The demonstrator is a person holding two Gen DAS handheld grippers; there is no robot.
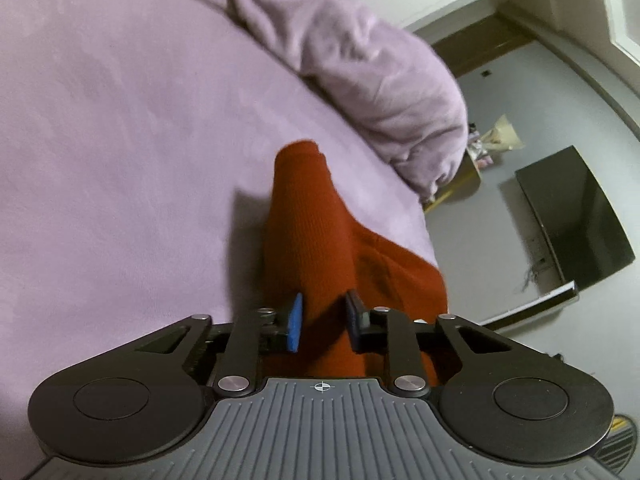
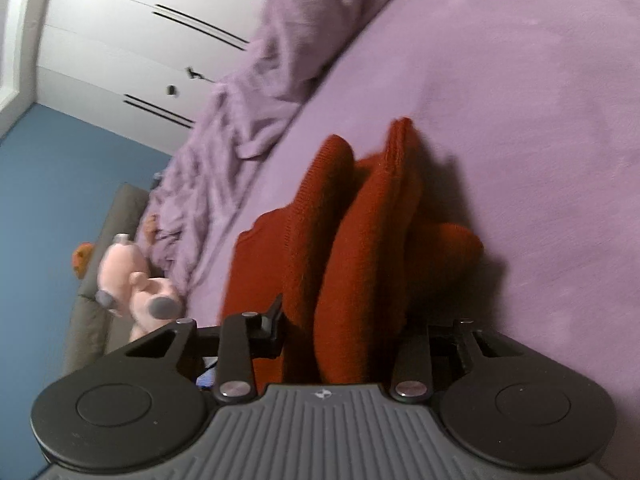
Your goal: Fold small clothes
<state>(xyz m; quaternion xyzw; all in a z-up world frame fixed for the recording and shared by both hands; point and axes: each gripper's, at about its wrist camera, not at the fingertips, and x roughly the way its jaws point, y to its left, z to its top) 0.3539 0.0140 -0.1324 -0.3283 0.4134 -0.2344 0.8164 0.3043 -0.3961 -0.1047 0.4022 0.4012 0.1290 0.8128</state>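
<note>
where the left gripper [image 1: 323,322] reaches out, its blue pads [image 1: 295,322] are clamped on a fold of the red knit garment [image 1: 310,216], which rises from the lilac bedsheet [image 1: 120,128]. the right gripper [image 2: 344,320] has bunched folds of the same red garment [image 2: 360,220] between its fingers, squeezed together on the cloth. further off lie a crumpled lilac blanket [image 1: 360,60], a pink plush toy [image 2: 132,280] and white wardrobe doors [image 2: 140,20].
</note>
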